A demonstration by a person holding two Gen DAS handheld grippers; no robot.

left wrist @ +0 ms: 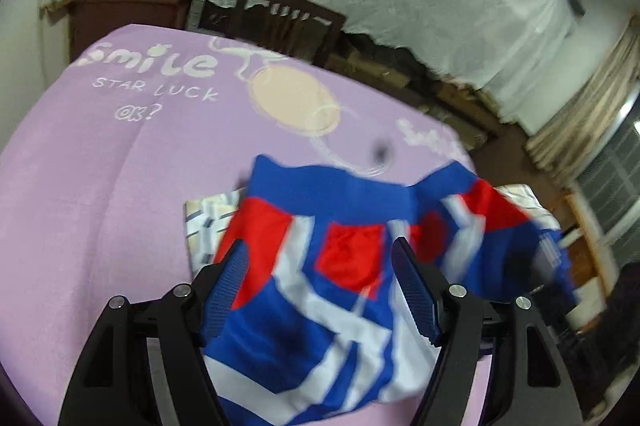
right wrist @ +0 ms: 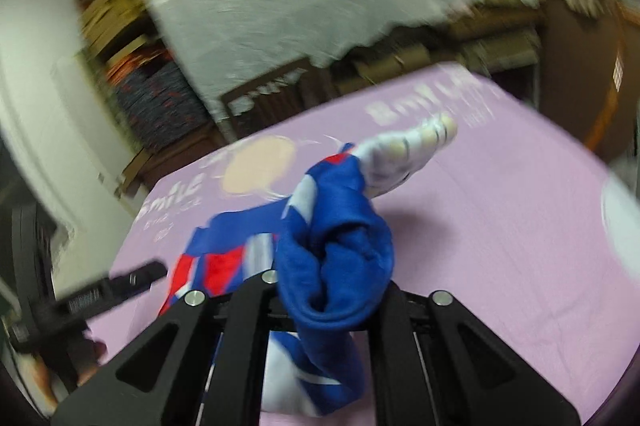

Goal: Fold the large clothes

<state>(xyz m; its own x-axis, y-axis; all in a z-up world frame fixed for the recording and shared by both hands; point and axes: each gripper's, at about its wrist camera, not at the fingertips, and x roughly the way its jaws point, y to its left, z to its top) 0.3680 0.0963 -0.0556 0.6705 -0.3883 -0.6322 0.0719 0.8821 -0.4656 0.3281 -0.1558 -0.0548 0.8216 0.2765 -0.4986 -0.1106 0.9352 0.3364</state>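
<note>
The lilac bedspread (left wrist: pixel 80 186) carries my red, white and blue garment (left wrist: pixel 340 266) near its right edge, over a pale striped cloth (left wrist: pixel 208 222). My left gripper (left wrist: pixel 320 290) is spread wide above it; only my right gripper's (right wrist: pixel 332 290) view shows itself clenching bunched blue fabric.

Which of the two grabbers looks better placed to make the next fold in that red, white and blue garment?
Probably the right gripper: it is shut on the garment. The left gripper is open over it, gripping nothing.
</note>
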